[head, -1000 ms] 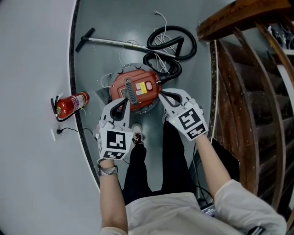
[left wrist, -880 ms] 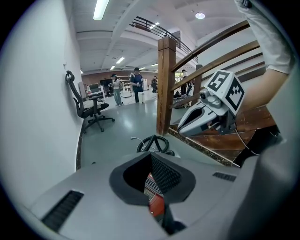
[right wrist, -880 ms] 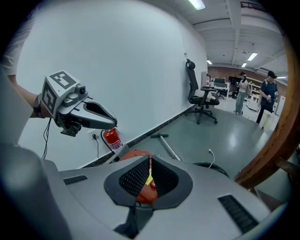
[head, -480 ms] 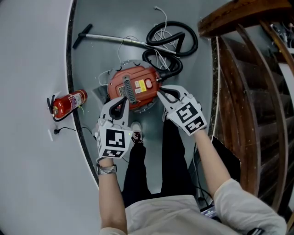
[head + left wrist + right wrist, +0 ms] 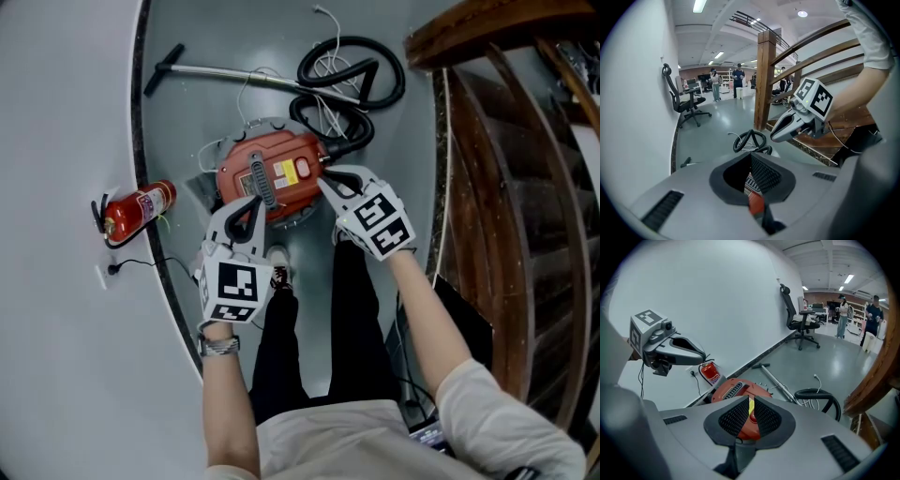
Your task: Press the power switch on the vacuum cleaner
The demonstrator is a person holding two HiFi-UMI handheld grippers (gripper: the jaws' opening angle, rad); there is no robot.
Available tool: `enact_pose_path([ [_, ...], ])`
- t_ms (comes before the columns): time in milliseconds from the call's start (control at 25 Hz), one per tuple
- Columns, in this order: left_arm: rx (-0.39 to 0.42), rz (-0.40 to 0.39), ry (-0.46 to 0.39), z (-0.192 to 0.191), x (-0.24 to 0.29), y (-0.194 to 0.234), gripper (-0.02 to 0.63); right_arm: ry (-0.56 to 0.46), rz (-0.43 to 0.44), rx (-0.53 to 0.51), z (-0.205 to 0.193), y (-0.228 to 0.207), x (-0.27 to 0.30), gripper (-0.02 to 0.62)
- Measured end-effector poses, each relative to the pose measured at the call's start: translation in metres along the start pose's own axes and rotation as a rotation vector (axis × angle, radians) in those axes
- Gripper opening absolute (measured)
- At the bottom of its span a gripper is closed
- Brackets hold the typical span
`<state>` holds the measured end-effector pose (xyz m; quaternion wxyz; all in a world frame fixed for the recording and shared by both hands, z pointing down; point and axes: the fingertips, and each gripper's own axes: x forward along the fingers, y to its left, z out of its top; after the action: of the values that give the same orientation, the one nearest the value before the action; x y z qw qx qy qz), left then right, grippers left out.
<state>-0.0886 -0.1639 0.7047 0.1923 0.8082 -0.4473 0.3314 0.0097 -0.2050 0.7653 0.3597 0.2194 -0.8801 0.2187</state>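
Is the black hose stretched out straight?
No, the black hose lies curled in a loop on the floor beyond the red vacuum cleaner.

Bright, even ceiling lights [image 5: 699, 5]; soft glare on floor [image 5: 723, 112]; gripper views fisheye-warped (black corners).

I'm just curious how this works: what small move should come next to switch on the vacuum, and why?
Probably lower the right gripper onto the top of the vacuum. That gripper's jaws are shut and point down at the red body near the yellow label, but it hangs above without touching.
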Motion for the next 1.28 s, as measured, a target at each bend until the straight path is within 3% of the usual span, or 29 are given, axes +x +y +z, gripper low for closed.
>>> enact_pose_path([
  [760,-0.004,-0.009,0.049,-0.033,0.015,0.005,-0.002,0.094,0.016,-0.048,-0.034,-0.007,0.04,0.035],
  [920,0.003,-0.014,0.05,-0.034,0.021,0.007,-0.002,0.115,0.022,-0.05,-0.04,-0.009,0.049,0.11],
  [1280,0.019,-0.026,0.057,-0.039,0.031,0.009,-0.002,0.129,0.011,-0.006,-0.053,-0.016,0.066,0.124],
])
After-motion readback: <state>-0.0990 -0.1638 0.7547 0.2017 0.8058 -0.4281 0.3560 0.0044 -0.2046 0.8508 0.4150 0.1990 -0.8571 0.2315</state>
